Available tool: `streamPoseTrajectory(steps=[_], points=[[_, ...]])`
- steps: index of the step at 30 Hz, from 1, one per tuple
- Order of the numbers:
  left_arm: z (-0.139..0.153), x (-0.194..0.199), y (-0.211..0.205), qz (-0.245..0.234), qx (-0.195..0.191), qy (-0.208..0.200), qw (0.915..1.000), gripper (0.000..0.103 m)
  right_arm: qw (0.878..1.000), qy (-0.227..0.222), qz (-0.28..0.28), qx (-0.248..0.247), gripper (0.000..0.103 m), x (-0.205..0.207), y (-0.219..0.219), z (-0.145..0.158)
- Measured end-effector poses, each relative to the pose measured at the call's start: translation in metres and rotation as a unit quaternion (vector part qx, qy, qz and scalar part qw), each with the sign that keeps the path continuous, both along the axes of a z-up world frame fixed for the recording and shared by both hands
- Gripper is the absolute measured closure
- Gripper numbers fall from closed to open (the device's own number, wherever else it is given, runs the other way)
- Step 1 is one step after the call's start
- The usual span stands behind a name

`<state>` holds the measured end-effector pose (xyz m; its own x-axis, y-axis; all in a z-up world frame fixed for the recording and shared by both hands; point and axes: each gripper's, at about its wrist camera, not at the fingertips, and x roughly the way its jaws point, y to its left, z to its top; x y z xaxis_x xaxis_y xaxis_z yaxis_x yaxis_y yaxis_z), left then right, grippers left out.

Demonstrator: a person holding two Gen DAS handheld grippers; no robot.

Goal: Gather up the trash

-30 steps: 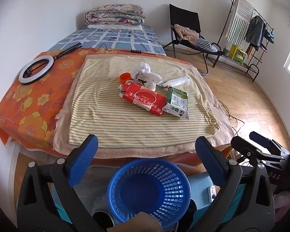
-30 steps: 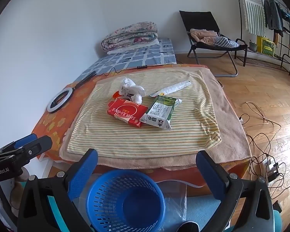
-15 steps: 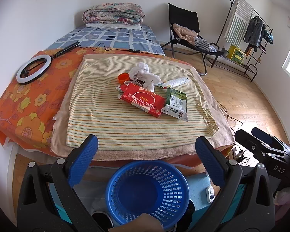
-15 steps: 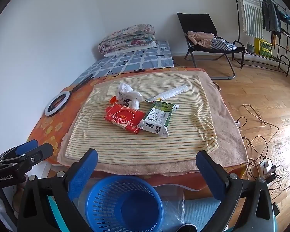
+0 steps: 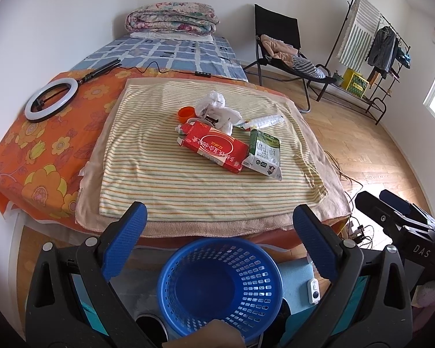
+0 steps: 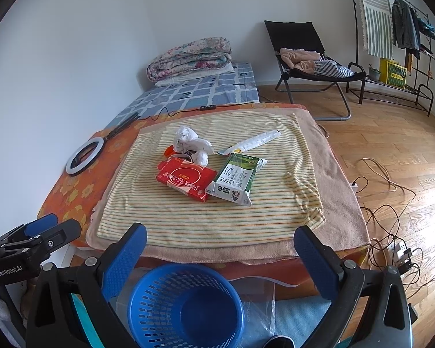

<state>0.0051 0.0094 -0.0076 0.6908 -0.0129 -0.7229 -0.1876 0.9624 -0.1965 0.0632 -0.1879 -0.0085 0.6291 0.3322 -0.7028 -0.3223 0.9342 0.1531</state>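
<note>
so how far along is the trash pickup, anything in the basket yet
Nothing looks done: the blue basket on the floor shows no trash inside. Nothing is in hand either; the left hand-held gripper and right hand-held gripper are both open, short of the bed. All the trash is left on the striped towel: red packet, milk carton, crumpled white bag, orange cap and white tube.

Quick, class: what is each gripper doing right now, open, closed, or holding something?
Left gripper: open, holding nothing, above the blue basket.
Right gripper: open, holding nothing.
</note>
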Motion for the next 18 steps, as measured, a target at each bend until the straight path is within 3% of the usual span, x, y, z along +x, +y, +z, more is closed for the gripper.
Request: streamPoseTrajectory(steps=[18], points=[[-0.001, -0.0014, 0.0021, 0.001, -0.004, -0.001, 1.0, 0.001, 1.0, 0.008, -0.003, -0.011, 0.0, 0.0006, 0.0051, 0.0016]])
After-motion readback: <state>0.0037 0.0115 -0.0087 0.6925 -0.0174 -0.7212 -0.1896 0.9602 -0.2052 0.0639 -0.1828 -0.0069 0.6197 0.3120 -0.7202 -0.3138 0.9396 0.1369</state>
